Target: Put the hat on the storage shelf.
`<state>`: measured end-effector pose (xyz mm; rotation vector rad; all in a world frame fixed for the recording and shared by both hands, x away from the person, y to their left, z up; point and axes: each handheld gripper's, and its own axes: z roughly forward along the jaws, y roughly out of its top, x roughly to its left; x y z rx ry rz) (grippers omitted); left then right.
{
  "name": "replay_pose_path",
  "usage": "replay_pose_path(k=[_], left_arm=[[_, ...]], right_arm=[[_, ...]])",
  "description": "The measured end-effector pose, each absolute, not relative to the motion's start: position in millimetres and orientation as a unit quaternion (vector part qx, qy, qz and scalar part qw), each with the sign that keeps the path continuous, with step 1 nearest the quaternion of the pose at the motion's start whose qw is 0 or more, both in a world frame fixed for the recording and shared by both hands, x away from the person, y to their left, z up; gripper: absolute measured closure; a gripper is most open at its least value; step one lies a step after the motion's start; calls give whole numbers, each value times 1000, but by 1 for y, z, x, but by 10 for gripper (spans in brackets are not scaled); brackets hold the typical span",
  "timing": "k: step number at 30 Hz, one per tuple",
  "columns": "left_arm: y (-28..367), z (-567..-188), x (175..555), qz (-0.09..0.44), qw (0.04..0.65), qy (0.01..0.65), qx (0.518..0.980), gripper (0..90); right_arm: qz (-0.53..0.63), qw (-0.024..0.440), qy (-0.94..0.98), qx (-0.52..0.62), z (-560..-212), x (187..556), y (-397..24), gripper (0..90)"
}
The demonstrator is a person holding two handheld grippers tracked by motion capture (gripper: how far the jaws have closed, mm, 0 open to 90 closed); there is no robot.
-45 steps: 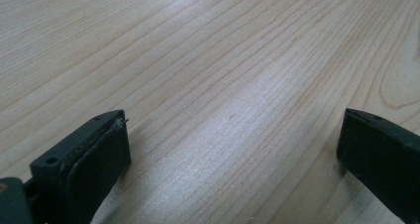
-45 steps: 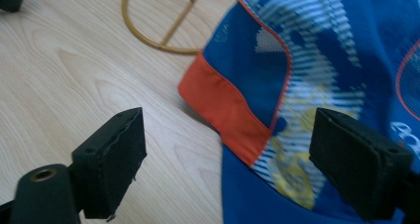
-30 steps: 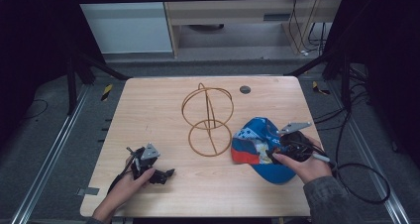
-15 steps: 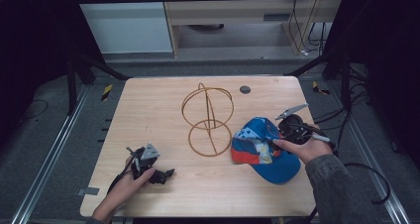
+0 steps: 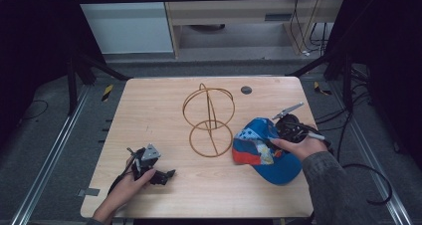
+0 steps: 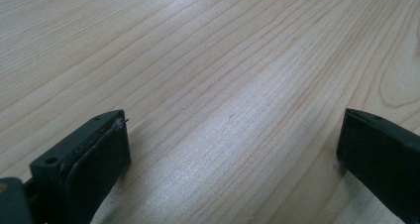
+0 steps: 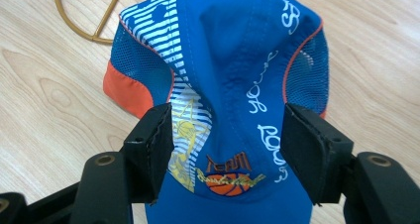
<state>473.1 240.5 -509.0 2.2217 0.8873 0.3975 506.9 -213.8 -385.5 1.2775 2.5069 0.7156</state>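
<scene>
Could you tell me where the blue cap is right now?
In the high view the blue cap lies on the table's right side, beside the wire stand, between the right gripper's jaws.

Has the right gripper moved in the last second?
Yes. The right gripper has shifted toward the table's far right edge, away from the wire stand.

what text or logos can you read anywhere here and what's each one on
"TEAM": orange letters on the front of the blue cap, above a basketball picture.
"your": white script on the cap's crown; the script words above and below it are too distorted to read with confidence.
Gold lettering across the basketball: too small to read.
The wire stand and the table: no writing.
</scene>
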Motion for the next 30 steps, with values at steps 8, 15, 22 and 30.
replay_pose_path(k=[8,15,22,30], left_arm=[[240,-509,473,154,351,343,858,0],[240,-509,473,153,351,343,858,0],[241,-509,473,154,349,341,859,0],[241,-509,473,153,350,341,859,0]], right_arm=[[251,113,856,438,-394,513,-208,368],[232,107,859,444,-408,520,-202,390],[228,81,862,446,-422,524,-205,761],[245,73,861,439,-415,522,-208,896]])
